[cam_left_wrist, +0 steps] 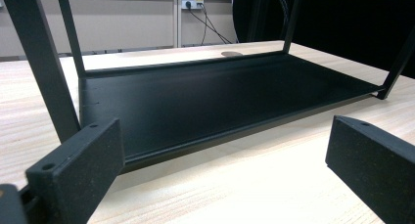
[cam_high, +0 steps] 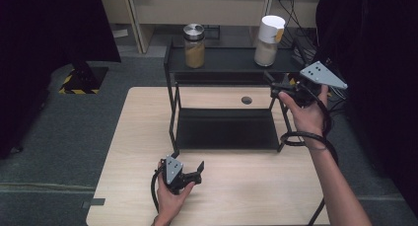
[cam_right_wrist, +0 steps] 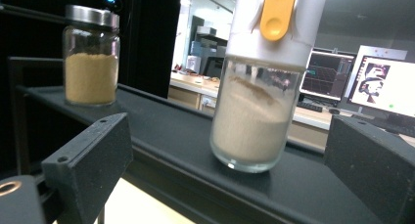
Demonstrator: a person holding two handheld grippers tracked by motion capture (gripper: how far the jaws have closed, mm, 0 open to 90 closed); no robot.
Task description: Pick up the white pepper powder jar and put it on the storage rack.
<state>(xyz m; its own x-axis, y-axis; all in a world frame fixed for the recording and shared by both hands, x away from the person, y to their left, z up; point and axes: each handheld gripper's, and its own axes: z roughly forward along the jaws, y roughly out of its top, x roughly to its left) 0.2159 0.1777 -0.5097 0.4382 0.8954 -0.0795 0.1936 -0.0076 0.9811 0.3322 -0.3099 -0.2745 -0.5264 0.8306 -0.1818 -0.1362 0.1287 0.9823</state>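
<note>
Wood table, black rack. Right gripper jaws spread, lined up on white-lidded jar at top shelf's right end; left gripper released, idle at table's front edge.

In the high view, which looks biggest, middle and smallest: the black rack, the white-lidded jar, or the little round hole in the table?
1. black rack, by far the largest.
2. white-lidded jar.
3. round hole, smallest.
The jar stands farther from the camera, yet the order is plain.
</note>
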